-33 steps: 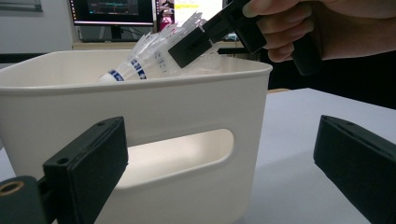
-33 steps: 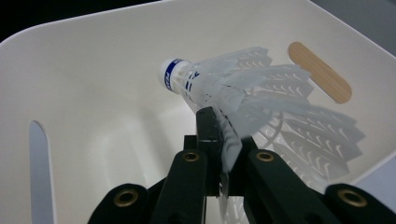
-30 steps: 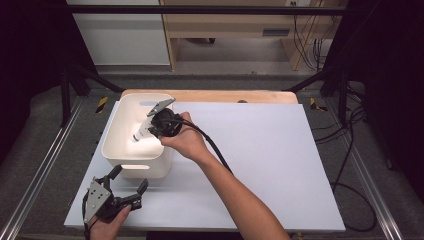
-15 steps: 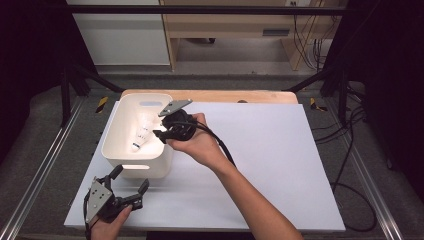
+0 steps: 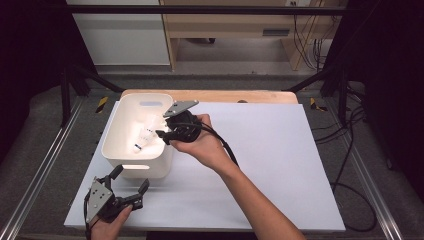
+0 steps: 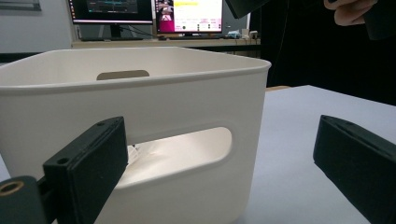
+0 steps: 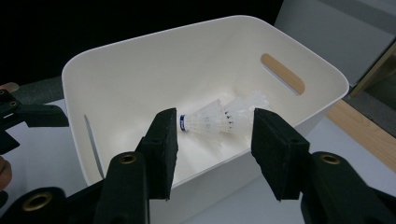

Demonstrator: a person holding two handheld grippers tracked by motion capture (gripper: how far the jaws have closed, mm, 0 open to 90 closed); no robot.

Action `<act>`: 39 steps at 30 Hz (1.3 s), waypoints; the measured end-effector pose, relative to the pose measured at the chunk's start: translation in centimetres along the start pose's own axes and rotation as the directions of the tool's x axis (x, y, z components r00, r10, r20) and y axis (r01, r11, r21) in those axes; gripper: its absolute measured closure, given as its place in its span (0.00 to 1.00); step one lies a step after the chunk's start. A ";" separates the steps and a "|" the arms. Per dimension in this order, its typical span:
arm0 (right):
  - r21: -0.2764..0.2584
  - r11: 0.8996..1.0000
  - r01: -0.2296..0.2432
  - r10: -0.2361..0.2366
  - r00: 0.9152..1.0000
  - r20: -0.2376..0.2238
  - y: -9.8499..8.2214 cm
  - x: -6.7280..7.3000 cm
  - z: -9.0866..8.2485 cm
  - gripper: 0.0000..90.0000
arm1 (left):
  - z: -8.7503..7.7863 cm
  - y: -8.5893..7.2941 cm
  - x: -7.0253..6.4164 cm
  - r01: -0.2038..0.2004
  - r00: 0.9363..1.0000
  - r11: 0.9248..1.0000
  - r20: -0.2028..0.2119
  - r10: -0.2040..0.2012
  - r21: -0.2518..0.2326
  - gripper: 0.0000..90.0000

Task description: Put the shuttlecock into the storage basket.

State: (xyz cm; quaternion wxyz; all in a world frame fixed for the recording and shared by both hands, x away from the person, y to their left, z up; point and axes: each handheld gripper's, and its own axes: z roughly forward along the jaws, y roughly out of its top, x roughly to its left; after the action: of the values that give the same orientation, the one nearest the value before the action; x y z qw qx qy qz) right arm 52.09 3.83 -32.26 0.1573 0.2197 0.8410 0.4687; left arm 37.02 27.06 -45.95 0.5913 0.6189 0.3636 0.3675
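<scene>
A white plastic bin [image 5: 111,145] stands at the table's left. On its floor lies a white shuttlecock [image 5: 145,137] with a blue band [image 7: 183,122], and a second one [image 7: 243,106] lies just behind it. My right gripper [image 5: 162,134] hovers above the bin's right rim and points down into it. Its jaws [image 7: 212,144] have just been opening and are open, with nothing between them. My left gripper [image 5: 131,178] rests near the table's front edge. It is open and faces the bin's front wall and handle slot [image 6: 187,144].
The bin sits on a white sheet [image 5: 280,150] that covers a wooden table [image 5: 210,95]. The right gripper's cable [image 5: 225,147] trails along the forearm. Metal frame rails [image 5: 40,170] run along both sides of the table.
The right gripper has moved right and up, from over the bin's middle to above its right rim, and its jaws have opened. The left gripper has stayed put.
</scene>
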 end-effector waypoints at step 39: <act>-0.013 1.000 -0.026 0.027 0.999 0.047 -0.5 -0.9 -1.4 0.35 | 0.1 0.0 -0.1 0.000 1.000 1.000 0.004 0.000 0.000 0.04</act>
State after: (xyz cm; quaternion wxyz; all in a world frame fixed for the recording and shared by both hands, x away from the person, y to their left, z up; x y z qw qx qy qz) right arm 52.02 2.10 -31.94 0.1723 0.2409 0.8311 0.4707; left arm 37.05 26.96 -45.96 0.5920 0.6198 0.3623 0.3663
